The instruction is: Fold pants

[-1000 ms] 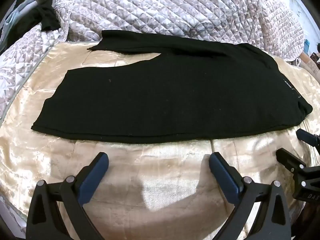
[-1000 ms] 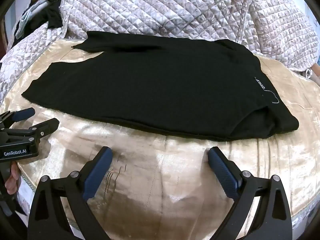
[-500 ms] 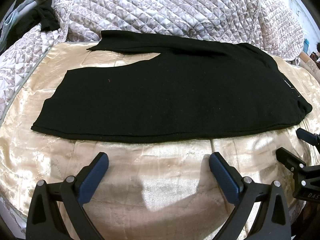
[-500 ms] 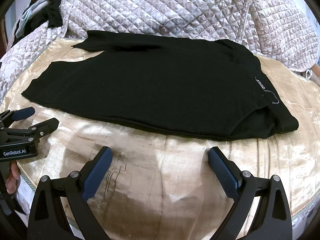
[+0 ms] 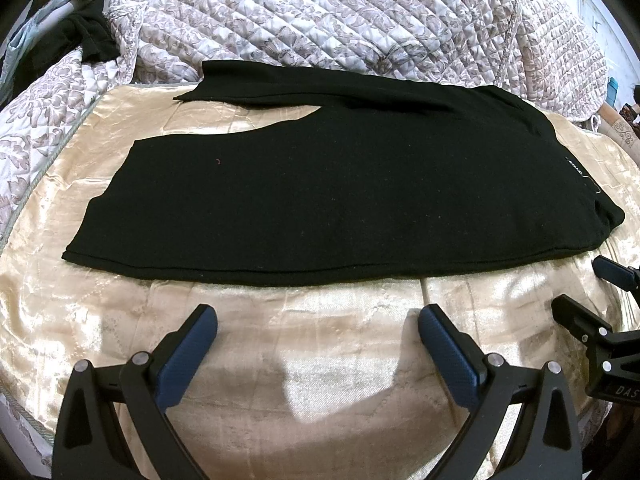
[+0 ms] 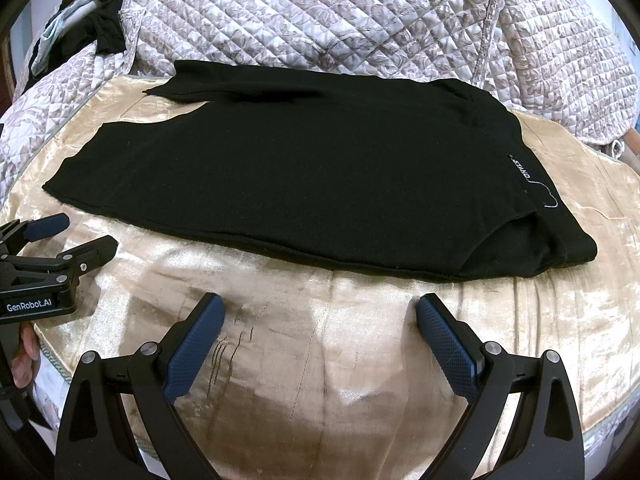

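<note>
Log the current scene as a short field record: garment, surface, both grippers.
garment: black pants laid flat, legs to the left, waistband with label to the right
surface: gold satin bedspread, quilted floral blanket behind
left gripper: open, short of the pants' near edge
right gripper: open, holding nothing
fold: not started

Both wrist cams low, close, facing fwd over same pants (image 5: 320, 200), L cam further left.

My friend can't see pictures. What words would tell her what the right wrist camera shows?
Black pants lie flat on a shiny gold bedspread, a quilted blanket behind them. The open right gripper hovers empty before the near edge, with the left gripper at far left.
</note>
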### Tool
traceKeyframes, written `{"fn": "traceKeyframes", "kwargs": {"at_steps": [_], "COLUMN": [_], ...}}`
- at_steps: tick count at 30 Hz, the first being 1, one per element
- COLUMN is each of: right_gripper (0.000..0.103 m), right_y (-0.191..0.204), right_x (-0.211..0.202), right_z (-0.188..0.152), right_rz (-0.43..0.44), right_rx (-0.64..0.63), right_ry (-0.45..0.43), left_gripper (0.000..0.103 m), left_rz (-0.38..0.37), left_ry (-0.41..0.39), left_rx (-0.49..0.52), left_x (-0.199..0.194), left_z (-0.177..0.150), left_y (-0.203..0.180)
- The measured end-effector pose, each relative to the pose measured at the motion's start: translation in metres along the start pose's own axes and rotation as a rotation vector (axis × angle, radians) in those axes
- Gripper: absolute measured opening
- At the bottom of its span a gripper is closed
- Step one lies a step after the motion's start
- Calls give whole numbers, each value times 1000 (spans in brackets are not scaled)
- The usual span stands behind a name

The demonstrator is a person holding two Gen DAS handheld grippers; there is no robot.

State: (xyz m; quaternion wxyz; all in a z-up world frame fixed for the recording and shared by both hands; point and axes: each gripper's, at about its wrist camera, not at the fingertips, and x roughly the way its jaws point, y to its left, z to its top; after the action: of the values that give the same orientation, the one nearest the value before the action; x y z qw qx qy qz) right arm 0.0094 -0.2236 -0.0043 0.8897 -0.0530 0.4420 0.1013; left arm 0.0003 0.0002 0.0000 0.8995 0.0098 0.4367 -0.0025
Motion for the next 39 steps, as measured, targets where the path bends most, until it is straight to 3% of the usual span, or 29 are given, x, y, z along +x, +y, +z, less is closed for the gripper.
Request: {"fn": "traceKeyframes", "kwargs": {"at_steps": [39], "right_gripper": [97], "right_y": [1], "right_x": [0], "right_z": [0], "right_rz": [2], "right_rx": [-4], "right_ry": [-3], "left_gripper": [102], "left_rz": [0], "left_ry": [-2], "left_rx": [1], "left_x": [0], "left_z": [0], "left_y": [0]}}
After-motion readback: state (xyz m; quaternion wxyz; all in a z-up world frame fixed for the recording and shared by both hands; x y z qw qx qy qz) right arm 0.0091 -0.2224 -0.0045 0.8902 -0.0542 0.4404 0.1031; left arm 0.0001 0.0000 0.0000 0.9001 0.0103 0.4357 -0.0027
